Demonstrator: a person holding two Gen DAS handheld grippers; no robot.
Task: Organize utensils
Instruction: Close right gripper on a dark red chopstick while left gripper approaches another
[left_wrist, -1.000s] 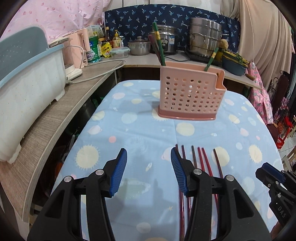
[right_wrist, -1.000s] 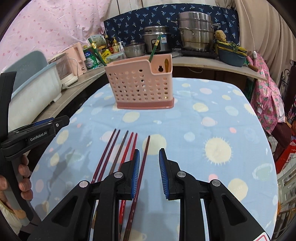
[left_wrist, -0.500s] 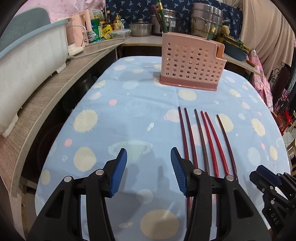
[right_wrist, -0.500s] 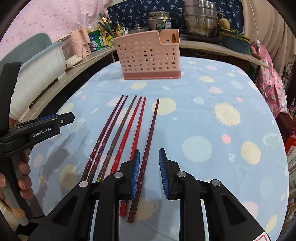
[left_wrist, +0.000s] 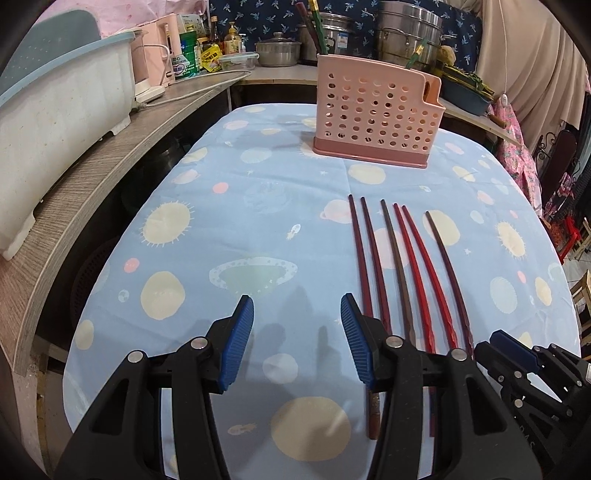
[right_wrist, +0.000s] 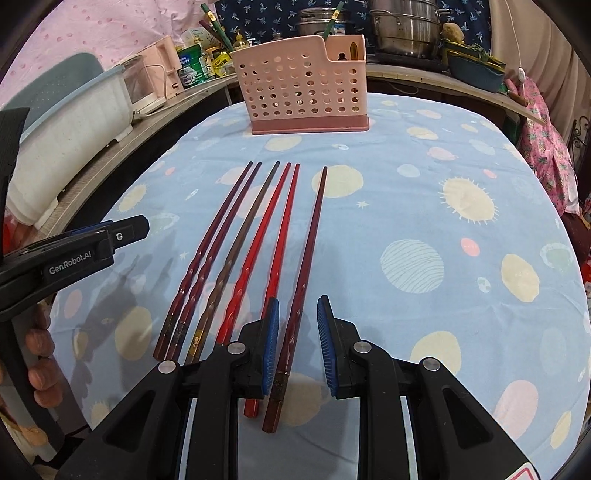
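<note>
Blue cloth printed with suns and planets covers the desk (left_wrist: 229, 206), and 6 chopsticks (right_wrist: 258, 236) lie on it side by side, thin tips pointing toward a pink holder (right_wrist: 303, 96) at the far end. From left to right there are 2 dark red sticks close together, 1 brown stick (right_wrist: 240, 251), 2 bright red sticks, and 1 dark red stick (right_wrist: 306, 258) set slightly apart from the others.

The right gripper (right_wrist: 295, 343) sits low over the near ends of the sticks. Its fingers (right_wrist: 271, 343) are parted with a narrow gap, and the single dark red stick runs through that gap, closer to the left pad; whether a pad touches it cannot be told. Nothing is grasped.

The left gripper (left_wrist: 297, 339) hovers above bare cloth, just left of the row, fingers (left_wrist: 238, 339) spread wide and released. Its right finger overlaps the near ends of the leftmost sticks in the left wrist view.

The perforated holder stands upright, well beyond the stick tips, with green-handled utensils (right_wrist: 330, 24) poking out of its top. A white tub (left_wrist: 62, 122) rests on a wooden shelf along the left side, and steel pots (left_wrist: 406, 33) stand on the counter behind the holder.
</note>
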